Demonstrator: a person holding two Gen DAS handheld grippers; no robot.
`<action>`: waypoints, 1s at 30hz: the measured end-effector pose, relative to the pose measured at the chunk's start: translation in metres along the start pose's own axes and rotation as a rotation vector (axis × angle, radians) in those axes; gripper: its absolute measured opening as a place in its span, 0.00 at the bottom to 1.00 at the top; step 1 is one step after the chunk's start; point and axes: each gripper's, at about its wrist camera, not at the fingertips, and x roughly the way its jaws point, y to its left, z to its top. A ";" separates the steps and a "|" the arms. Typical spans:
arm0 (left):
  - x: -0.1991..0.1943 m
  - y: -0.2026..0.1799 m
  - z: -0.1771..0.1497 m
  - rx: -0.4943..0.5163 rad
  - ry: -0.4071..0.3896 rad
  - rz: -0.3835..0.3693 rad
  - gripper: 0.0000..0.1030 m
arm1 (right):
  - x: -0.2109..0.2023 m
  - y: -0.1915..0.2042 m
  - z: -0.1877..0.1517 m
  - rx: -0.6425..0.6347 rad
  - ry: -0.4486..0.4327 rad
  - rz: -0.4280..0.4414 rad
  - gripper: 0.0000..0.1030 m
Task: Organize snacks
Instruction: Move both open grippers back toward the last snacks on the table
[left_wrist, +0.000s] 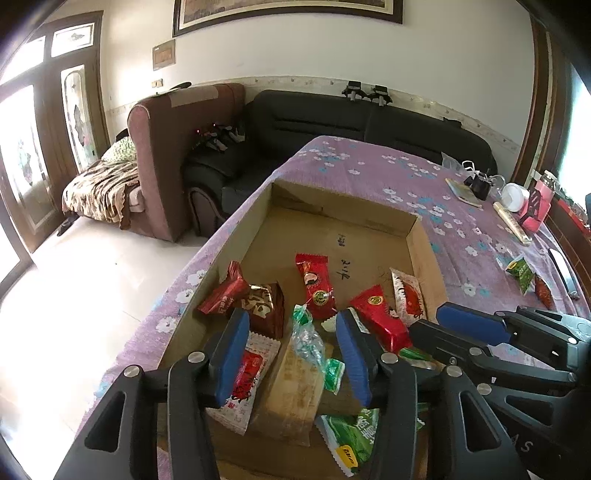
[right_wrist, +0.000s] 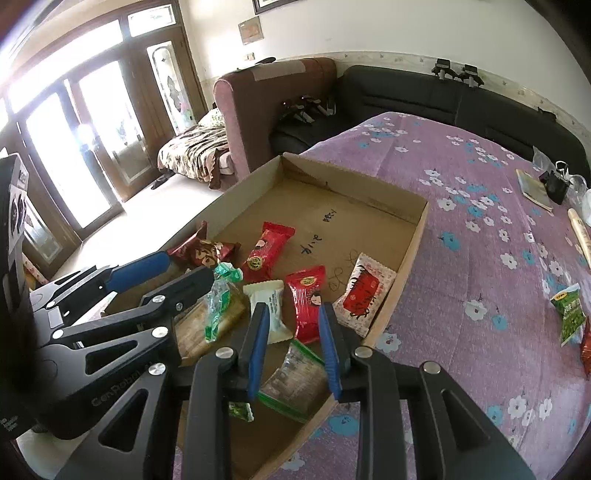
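Observation:
A shallow cardboard box (left_wrist: 424, 254) (right_wrist: 412, 251) lies on the purple flowered tablecloth with several wrapped snacks in it, red, white and green. My left gripper (left_wrist: 291, 354) hangs open over the box's near end. A crinkled green and clear packet (left_wrist: 308, 341) lies loose below its pads, touching neither. My right gripper (right_wrist: 294, 347) is just to the right, shut on a clear green-edged packet (right_wrist: 291, 380) that fills the gap between its blue pads. A green packet (right_wrist: 569, 314) and a red one (left_wrist: 543, 291) lie on the cloth outside the box.
A small book (right_wrist: 532, 186), a black object (right_wrist: 556, 186), a pink box (left_wrist: 537, 206) and a rolled stick (left_wrist: 511, 221) sit at the table's far right. A black sofa (left_wrist: 332, 118) and a brown armchair (left_wrist: 166, 155) stand beyond the table. The floor drops off left of the box.

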 end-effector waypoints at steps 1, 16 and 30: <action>-0.002 -0.001 0.000 0.002 -0.003 0.001 0.53 | -0.003 -0.001 0.000 0.004 -0.003 0.000 0.26; -0.057 -0.041 0.007 0.065 -0.082 -0.106 0.74 | -0.085 -0.111 -0.045 0.176 -0.087 -0.154 0.27; -0.014 -0.156 0.024 0.109 0.110 -0.436 0.74 | -0.123 -0.317 -0.084 0.493 -0.102 -0.307 0.39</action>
